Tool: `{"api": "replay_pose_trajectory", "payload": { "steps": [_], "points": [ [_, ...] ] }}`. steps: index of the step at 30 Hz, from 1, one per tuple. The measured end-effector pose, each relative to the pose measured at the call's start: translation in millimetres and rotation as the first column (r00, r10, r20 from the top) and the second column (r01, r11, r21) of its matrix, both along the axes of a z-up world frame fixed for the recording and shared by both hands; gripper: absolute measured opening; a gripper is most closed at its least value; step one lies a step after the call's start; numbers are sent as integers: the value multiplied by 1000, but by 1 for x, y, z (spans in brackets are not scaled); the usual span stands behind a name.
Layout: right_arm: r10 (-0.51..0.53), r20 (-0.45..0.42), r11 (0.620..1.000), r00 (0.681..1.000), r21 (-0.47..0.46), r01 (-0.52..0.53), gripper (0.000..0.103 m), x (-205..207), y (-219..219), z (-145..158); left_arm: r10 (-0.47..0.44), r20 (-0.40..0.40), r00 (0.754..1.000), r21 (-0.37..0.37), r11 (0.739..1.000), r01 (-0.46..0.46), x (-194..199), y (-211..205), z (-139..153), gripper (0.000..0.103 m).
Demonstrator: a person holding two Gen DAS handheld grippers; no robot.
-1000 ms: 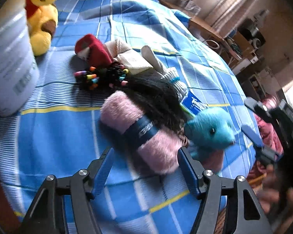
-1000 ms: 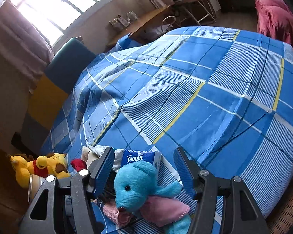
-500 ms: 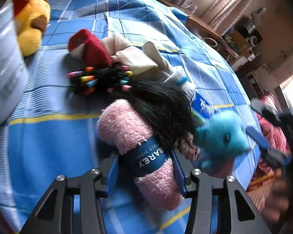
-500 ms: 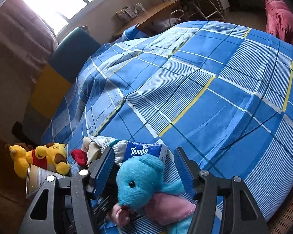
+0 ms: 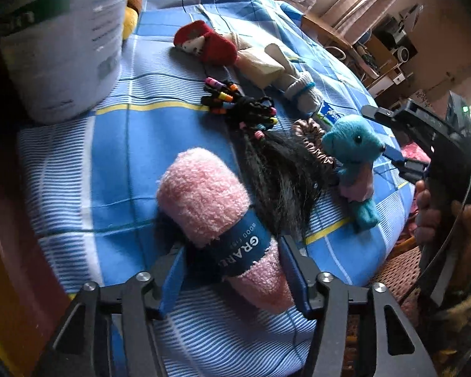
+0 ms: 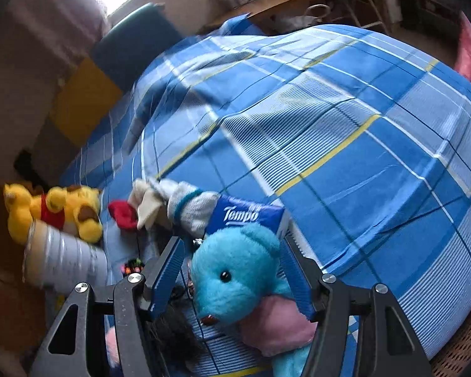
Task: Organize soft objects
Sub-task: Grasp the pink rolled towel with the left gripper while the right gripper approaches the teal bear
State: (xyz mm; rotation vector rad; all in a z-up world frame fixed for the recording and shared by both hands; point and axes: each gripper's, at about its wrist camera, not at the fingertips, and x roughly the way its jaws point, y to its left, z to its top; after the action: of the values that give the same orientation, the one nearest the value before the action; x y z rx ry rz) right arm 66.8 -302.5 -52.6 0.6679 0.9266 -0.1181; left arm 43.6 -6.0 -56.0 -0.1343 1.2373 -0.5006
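Presently, the left gripper (image 5: 232, 270) is positioned over the blue checked bedspread (image 5: 110, 144), with the pink rolled towel (image 5: 216, 220) lying between its blue pads (image 5: 172, 276); its jaws are opening, and whether the pads touch the roll cannot be told with certainty. The towel is wrapped in a dark blue paper band (image 5: 241, 251). Just beside the roll, a black hairpiece with coloured beads (image 5: 267, 157) is spread on the bedspread; a brown scrunchie (image 5: 311, 138) lies at its far edge, touching the blue plush animal (image 5: 351, 147).

The right gripper (image 6: 232, 273) is spread around the blue plush animal (image 6: 235, 276); the head is seen between the blue pads (image 6: 169, 270), but no pressing contact can be confirmed. In the left wrist view the right gripper (image 5: 392, 138) is held by a hand (image 5: 430, 210) just beside the plush.

Behind the plush, a Tempo tissue pack (image 6: 248, 216) is seen, with a rolled grey sock (image 6: 191, 207) touching it; a beige cloth (image 6: 147, 204) and a red soft item (image 6: 122, 215) lie further along. A white tub (image 5: 62, 40) stands on the bedspread, near a yellow bear plush (image 6: 56, 210).
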Motion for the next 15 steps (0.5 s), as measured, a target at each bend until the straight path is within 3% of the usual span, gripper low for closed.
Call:
{"api": "replay_pose_trajectory", "payload": {
  "steps": [4, 8, 10, 15],
  "points": [
    [37, -37, 999, 999, -24, -38, 64, 3, 8, -5, -4, -6, 1000, -25, 1000, 4, -2, -15, 0, 75],
    [59, -60, 997, 997, -52, -62, 64, 5, 15, -7, -2, 30, 1000, 42, 999, 1, -3, -28, -5, 79],
    [61, -59, 996, 996, -57, -64, 64, 5, 16, -6, -18, 45, 999, 78, 997, 14, -5, -31, -10, 57],
    [13, -49, 999, 999, -36, -15, 65, 2, 6, -6, -94, 98, 991, 82, 993, 86, -25, -18, -5, 46]
  ]
}}
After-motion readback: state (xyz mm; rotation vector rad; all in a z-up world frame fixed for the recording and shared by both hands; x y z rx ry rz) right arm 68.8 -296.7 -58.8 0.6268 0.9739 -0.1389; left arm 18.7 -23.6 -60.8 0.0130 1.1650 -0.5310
